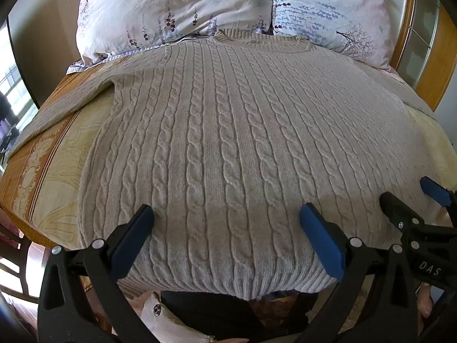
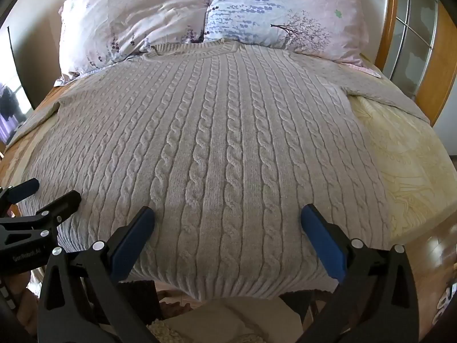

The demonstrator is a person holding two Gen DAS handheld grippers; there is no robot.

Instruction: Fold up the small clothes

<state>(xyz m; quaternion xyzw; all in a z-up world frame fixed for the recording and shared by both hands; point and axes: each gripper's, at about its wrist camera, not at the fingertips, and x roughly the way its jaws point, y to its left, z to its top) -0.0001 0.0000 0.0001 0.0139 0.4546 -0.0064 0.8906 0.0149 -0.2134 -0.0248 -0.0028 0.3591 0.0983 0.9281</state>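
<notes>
A beige cable-knit sweater [image 1: 228,143] lies flat on the bed, collar [image 1: 257,37] at the far end by the pillows, ribbed hem [image 1: 242,283] at the near edge. Its sleeves spread out to the left [image 1: 57,108] and right [image 2: 380,88]. It also shows in the right wrist view [image 2: 217,148]. My left gripper [image 1: 227,217] is open just above the hem, left of centre. My right gripper [image 2: 227,217] is open above the hem further right, and it shows in the left wrist view [image 1: 408,194]. The left gripper shows in the right wrist view [image 2: 48,193]. Neither holds anything.
Two floral pillows [image 1: 177,8] [image 1: 334,11] lean at the head of the bed. A cream and orange patterned bedspread [image 1: 51,177] covers the bed. A wooden headboard frame [image 2: 391,28] stands at the right. A wooden chair [image 1: 17,260] stands at the near left, wood floor [image 2: 434,245] at the right.
</notes>
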